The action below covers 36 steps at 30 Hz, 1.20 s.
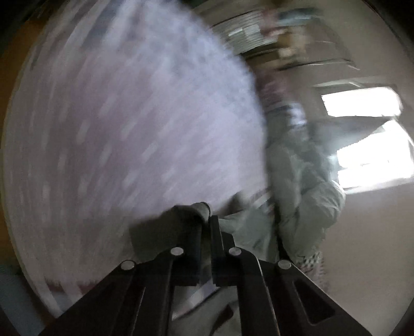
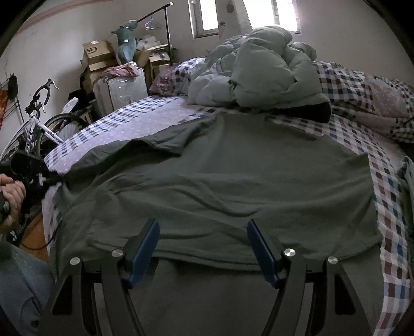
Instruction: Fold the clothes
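Cardboard boxes (image 2: 98, 55) are stacked beyond the bed's far left corner; their contents cannot be told. A dark green shirt (image 2: 233, 175) is spread flat across the bed (image 2: 388, 206), its near hem lying under the right gripper (image 2: 202, 248), whose jaws are parted and empty. The left gripper (image 1: 208, 219) is clenched on a fold of the shirt at the bed's left edge.

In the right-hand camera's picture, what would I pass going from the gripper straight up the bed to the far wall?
Right gripper, jaws open → dark green shirt spread flat → strip of checked bedsheet → heaped grey-green duvet → window.
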Each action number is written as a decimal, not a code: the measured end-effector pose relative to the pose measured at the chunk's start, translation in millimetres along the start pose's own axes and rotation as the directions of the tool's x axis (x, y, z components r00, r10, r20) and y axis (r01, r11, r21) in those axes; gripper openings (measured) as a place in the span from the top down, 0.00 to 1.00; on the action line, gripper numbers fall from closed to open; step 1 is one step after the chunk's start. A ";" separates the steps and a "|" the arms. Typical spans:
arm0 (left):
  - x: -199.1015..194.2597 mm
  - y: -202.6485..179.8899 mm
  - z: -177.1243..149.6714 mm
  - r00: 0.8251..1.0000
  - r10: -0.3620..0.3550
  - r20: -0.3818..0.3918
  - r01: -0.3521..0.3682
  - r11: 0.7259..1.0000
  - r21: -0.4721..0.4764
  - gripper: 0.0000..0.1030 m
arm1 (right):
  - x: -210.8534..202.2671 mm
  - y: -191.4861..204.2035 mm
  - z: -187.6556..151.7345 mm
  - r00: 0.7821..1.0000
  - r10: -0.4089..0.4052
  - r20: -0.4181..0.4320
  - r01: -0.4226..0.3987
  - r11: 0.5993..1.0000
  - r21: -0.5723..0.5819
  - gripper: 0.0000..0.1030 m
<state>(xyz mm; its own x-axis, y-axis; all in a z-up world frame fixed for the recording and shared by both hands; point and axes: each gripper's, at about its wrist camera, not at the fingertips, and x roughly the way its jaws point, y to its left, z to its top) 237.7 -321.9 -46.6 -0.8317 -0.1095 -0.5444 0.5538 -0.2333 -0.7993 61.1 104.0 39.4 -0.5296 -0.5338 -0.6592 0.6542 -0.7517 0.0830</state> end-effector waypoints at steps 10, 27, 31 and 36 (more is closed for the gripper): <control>-11.8 -28.3 -57.9 0.995 0.082 0.052 -0.094 0.949 0.300 0.96 | -2.5 -3.4 1.5 1.000 -0.001 0.010 0.000 1.000 0.017 0.28; -57.6 -18.3 -63.6 0.988 -0.155 -0.029 0.156 0.940 0.305 0.38 | -21.7 54.4 19.9 0.994 0.094 0.055 -0.088 0.991 -0.104 0.28; -69.2 14.6 -27.3 0.983 -0.184 0.018 0.181 0.975 0.126 0.38 | -18.3 122.6 23.8 0.986 0.153 0.059 -0.135 0.962 -0.237 0.28; -49.2 65.8 1.9 0.980 -0.197 -0.021 0.193 0.973 -0.127 0.38 | -6.0 215.7 16.6 0.983 0.175 0.047 -0.135 0.881 -0.453 0.28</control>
<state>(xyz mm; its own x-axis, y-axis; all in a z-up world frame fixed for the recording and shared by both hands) 314.9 -333.7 -71.9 -0.9234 -0.0413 -0.3816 0.3837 -0.1251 -0.9150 196.5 -61.4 73.7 -0.4316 -0.6748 -0.5987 0.8927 -0.4149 -0.1759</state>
